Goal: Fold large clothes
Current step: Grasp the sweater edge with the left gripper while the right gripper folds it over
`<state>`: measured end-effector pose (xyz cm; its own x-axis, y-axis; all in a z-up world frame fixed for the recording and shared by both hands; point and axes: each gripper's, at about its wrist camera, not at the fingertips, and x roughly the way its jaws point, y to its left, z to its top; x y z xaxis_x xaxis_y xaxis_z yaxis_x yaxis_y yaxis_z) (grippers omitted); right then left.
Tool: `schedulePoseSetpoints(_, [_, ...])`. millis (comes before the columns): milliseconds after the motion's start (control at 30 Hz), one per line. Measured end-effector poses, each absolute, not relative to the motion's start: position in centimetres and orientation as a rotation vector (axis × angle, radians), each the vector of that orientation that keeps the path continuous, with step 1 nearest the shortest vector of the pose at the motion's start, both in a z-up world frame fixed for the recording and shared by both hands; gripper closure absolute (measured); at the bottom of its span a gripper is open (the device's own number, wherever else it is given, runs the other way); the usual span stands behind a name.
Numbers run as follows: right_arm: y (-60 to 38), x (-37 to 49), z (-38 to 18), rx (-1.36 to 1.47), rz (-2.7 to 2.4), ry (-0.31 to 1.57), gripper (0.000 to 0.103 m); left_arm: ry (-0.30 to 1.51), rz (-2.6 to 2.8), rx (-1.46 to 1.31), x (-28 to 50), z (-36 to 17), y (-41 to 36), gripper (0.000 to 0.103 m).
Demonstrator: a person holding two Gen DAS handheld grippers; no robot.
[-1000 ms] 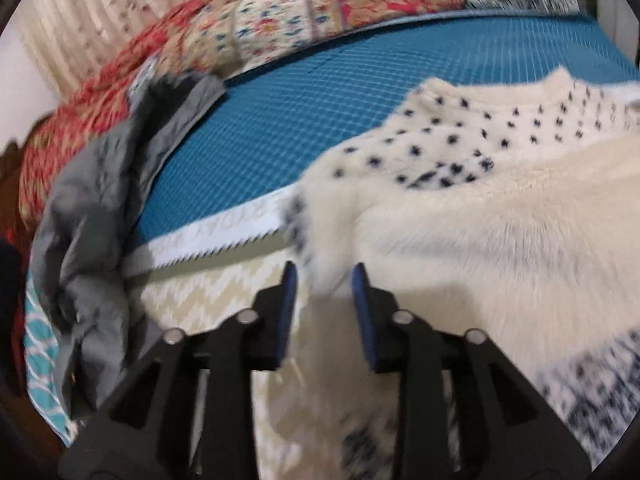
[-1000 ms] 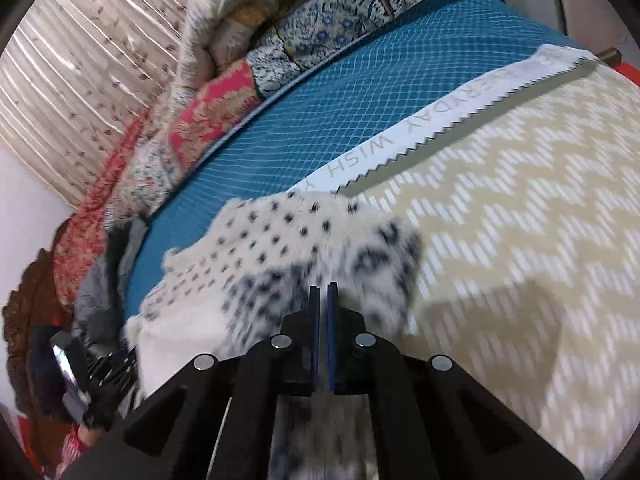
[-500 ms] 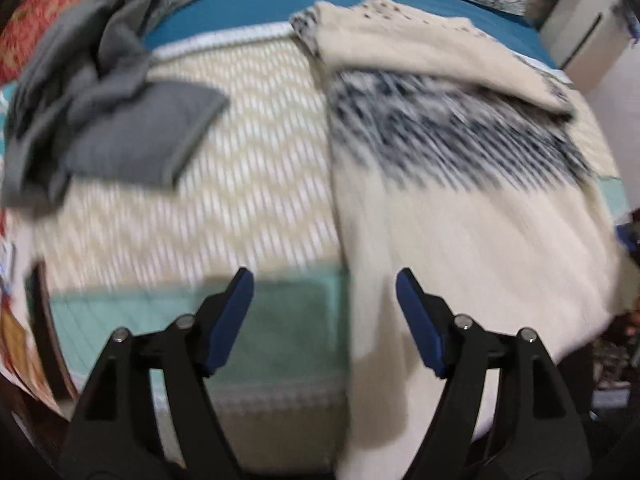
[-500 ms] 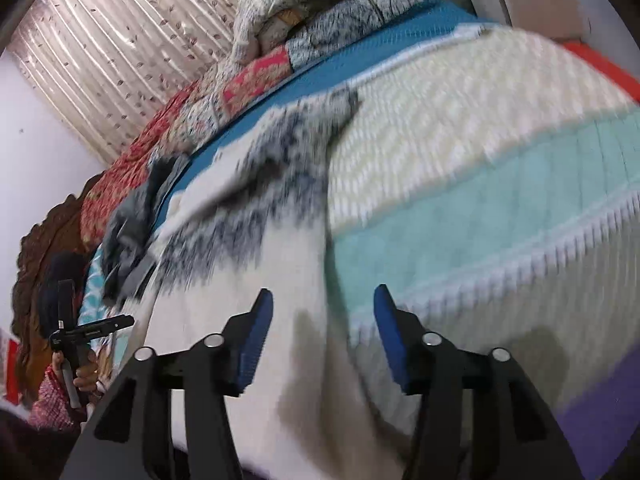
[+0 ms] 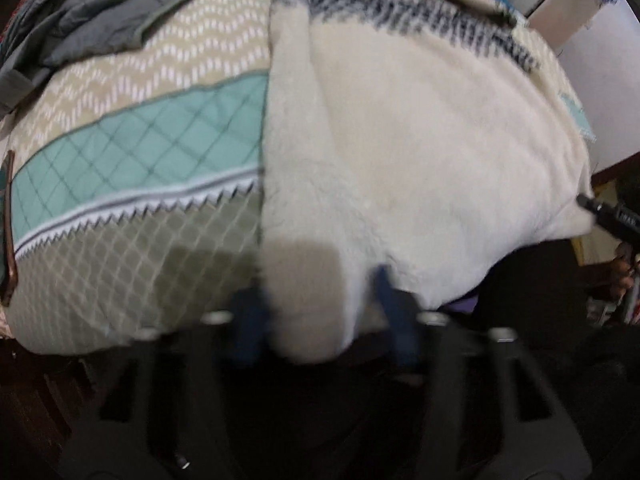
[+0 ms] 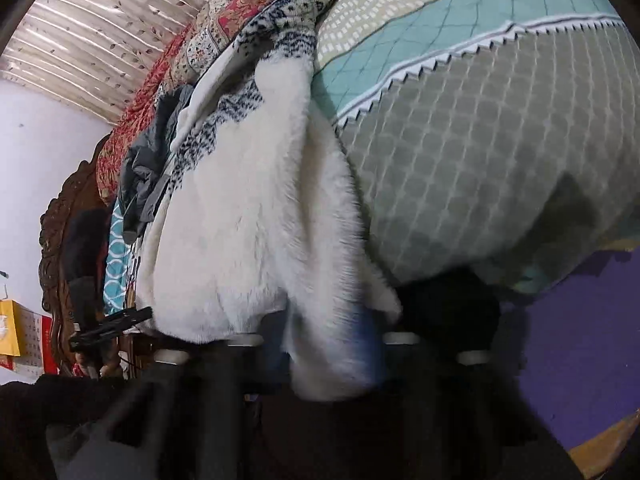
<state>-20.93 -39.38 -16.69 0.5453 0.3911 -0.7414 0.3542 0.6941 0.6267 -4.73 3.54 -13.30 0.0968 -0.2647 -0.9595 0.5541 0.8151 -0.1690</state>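
Observation:
A large cream fleece sweater [image 5: 420,132] with a black-patterned band lies on the bed, its lower hem hanging over the front edge. It also shows in the right wrist view [image 6: 248,232]. My left gripper [image 5: 320,320] is open, with the sweater's left hem corner between its blue pads. My right gripper [image 6: 320,344] is open around the right hem corner, and fleece hides part of its fingers. Both views are blurred near the fingers.
The bedspread [image 5: 140,152] has beige chevron, teal and grey quilted bands. A grey garment [image 5: 88,28] lies crumpled at the bed's far left. Patterned pillows [image 6: 224,20] line the far side. A carved wooden headboard [image 6: 60,220] stands at the left.
Both grippers pulled back from the sweater's collar end to the front edge of the bed. The right gripper opened and the left opened wider. Both now straddle the hem corners.

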Motion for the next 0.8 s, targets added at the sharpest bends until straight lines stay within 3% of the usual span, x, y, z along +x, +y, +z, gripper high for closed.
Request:
schedulePoseSetpoints(67, [-39.4,-21.6,-16.0,0.837,0.011,1.02,0.012,1.36,-0.631,0.218,-4.8,-13.3,4.3,0.089])
schedulePoseSetpoints(200, [-40.2,-23.1,-13.9,0.852,-0.026,0.957,0.012,1.326,-0.663,0.138,-4.9,-11.6,5.7,0.093])
schedulePoseSetpoints(467, [-40.1,-24.1,-14.6,0.854,-0.045,1.035,0.012,1.358,-0.657,0.099,-5.3,-12.0,7.2,0.093])
schedulePoseSetpoints(800, [-43.3,-20.2,-8.3,1.03,0.094,0.751,0.012,1.312,-0.777,-0.472,1.2,-5.7,9.3,0.094])
